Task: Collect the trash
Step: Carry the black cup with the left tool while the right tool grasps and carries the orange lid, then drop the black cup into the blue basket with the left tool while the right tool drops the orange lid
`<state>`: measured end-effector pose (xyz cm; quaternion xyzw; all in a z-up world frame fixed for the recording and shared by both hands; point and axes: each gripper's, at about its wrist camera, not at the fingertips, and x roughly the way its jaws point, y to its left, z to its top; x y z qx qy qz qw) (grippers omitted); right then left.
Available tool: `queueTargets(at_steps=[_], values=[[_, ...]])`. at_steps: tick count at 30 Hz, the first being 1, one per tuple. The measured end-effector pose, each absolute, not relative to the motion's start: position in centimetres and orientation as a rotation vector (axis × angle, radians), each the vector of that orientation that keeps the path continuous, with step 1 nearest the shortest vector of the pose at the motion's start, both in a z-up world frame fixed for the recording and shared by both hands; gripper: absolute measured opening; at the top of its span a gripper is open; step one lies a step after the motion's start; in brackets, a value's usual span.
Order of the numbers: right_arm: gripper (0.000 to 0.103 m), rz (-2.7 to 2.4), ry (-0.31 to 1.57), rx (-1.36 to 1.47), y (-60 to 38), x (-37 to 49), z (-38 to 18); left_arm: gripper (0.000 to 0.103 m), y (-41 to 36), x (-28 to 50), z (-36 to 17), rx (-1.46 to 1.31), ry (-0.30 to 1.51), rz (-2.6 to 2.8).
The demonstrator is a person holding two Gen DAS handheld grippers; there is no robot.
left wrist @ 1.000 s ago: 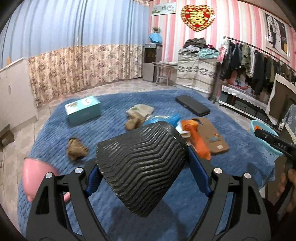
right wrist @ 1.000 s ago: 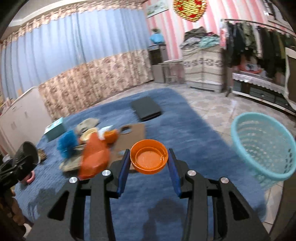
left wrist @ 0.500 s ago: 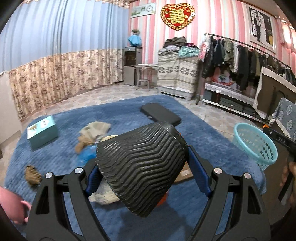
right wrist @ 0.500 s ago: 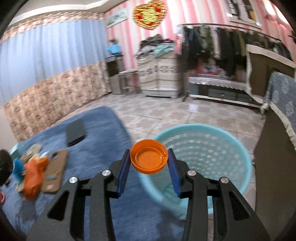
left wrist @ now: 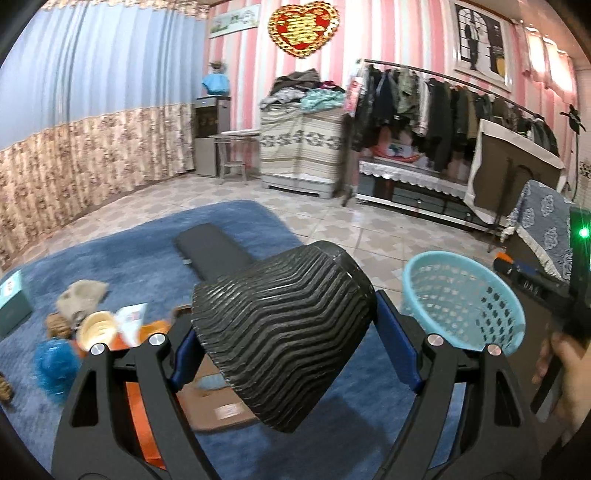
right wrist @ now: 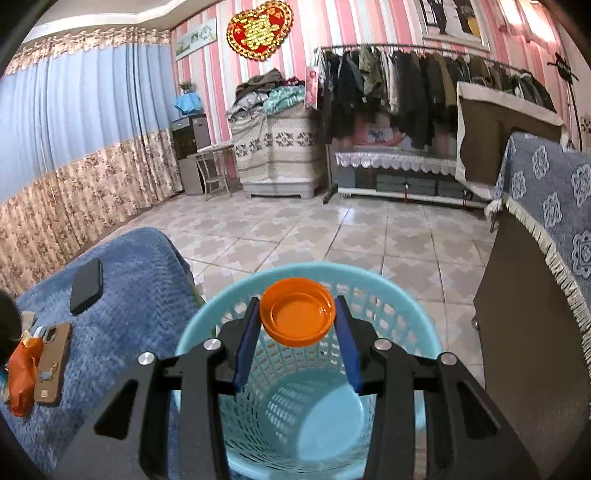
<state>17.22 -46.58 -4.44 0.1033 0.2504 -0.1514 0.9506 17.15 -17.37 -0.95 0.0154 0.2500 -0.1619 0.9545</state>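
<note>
The right hand-held gripper (right wrist: 297, 323) pinches an orange lid (right wrist: 297, 316) over the blue basket (right wrist: 402, 295); released off-centre, it could strike the rim. The left hand-held gripper (left wrist: 286, 336) clamps a ribbed black cup (left wrist: 280, 328) beside the basket.

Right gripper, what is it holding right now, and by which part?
The right gripper holds an orange lid by opposite sides of its rim.

Ahead of me a red heart ornament (right wrist: 258, 31) hangs on the pink striped wall, above a clothes rack (right wrist: 424, 85) full of dark coats. A black case (left wrist: 212, 251) lies on the blue rug (left wrist: 140, 243), well apart from a teal box (left wrist: 13, 302).
</note>
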Motion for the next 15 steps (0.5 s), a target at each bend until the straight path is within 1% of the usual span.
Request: queueTargets(at_steps=[9, 15], values=[[0.040, -0.388, 0.485, 0.225, -50.3, 15.6, -4.3, 0.080, -25.8, 19.4, -2.0, 0.062, 0.514, -0.444], [0.040, -0.440, 0.467, 0.303, -53.0, 14.6, -4.7, 0.080, -30.8, 20.7, -3.1, 0.069, 0.540, -0.531]])
